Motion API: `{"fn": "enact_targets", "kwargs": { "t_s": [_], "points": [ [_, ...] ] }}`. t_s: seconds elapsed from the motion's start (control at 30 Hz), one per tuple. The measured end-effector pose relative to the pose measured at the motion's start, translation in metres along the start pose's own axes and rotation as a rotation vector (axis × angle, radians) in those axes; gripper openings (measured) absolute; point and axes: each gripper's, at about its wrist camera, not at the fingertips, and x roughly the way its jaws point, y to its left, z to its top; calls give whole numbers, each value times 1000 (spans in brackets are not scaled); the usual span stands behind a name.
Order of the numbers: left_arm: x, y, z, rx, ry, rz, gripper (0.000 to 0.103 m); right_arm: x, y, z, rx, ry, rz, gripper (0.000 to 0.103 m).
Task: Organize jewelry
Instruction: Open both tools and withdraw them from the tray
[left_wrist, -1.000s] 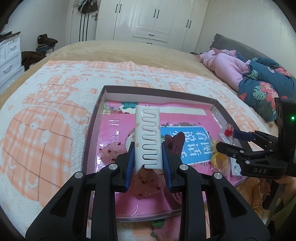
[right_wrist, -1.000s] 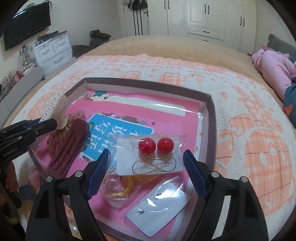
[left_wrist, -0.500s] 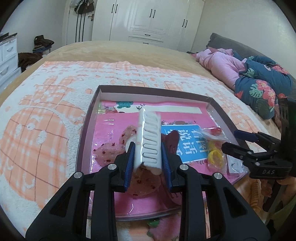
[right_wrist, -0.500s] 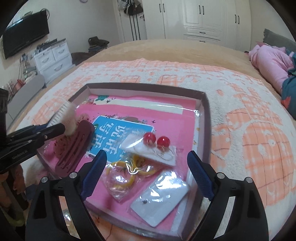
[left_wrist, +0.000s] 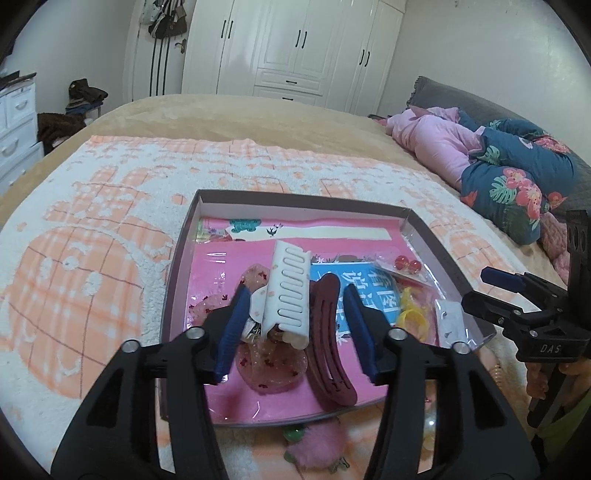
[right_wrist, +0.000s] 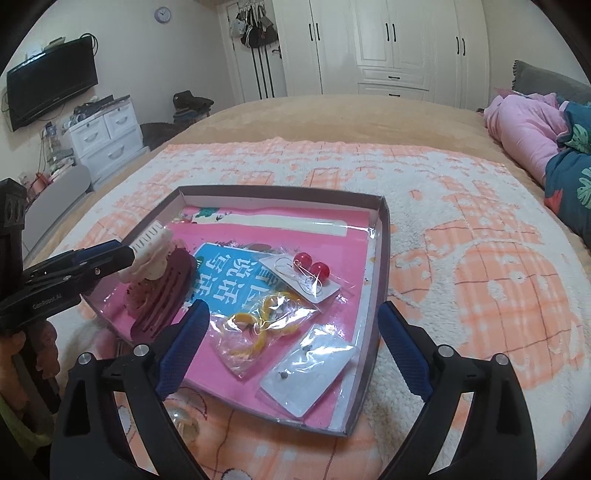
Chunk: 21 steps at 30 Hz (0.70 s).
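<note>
The left gripper (left_wrist: 293, 325) is spreading, its jaws having just been opening off the white plastic slotted hair claw (left_wrist: 290, 291), now lying free between them in the shallow maroon cardboard tray (left_wrist: 295, 197); placement appearing complete; the right gripper (right_wrist: 291, 345) is widening, empty.

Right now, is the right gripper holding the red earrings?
No, the right gripper is open and empty; the red earrings lie in the tray.

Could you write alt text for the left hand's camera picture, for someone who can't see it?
The left gripper, jaws just opened, frames a white hair clip leaning on a dark red clip in a shallow tray on a bed. The tray also holds bagged red ball earrings; the right gripper hovers at its right.
</note>
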Motion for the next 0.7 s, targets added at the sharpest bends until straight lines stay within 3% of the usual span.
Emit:
{"fn": "enact_targets", "kwargs": {
  "t_s": [0.27, 0.43, 0.7],
  "points": [
    [-20, -2, 3, -16, -43, 7, 65, -18, 3, -4, -9, -38, -14, 92],
    [-37, 0, 1, -32, -78, -5, 82, -28, 7, -7, -24, -59, -27, 92],
    [-61, -3, -7, -40, -128, 16, 91, -48, 13, -19, -40, -88, -34, 94]
  ]
}}
